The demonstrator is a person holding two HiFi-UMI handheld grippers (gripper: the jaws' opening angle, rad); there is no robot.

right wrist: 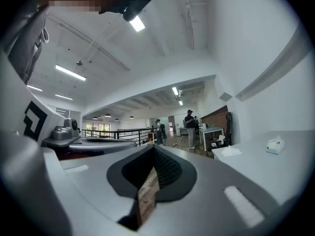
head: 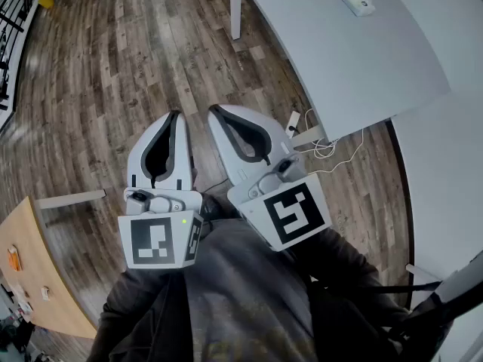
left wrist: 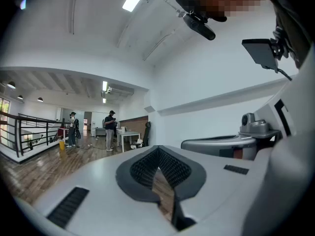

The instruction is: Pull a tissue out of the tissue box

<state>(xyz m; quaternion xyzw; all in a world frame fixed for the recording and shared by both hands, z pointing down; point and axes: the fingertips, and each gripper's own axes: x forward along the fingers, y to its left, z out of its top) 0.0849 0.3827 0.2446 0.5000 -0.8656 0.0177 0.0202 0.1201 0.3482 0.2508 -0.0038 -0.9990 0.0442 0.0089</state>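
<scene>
The tissue box (head: 357, 2) is a small white box on the white table (head: 347, 59) at the top right of the head view, far ahead of both grippers. It also shows as a small box (right wrist: 275, 145) at the right edge of the right gripper view. My left gripper (head: 176, 116) and right gripper (head: 213, 110) are held side by side close to my body, level, over the wooden floor. In the left gripper view the left gripper (left wrist: 157, 149) has its tips together with nothing between them. The right gripper (right wrist: 154, 148) is shut and empty too.
Cables and a plug (head: 321, 143) lie on the floor by the white table's near corner. A wooden desk (head: 30, 270) stands at the lower left. Two people (right wrist: 189, 127) stand far off near a small white table (right wrist: 211, 131), and a black railing (left wrist: 29, 134) runs along the left.
</scene>
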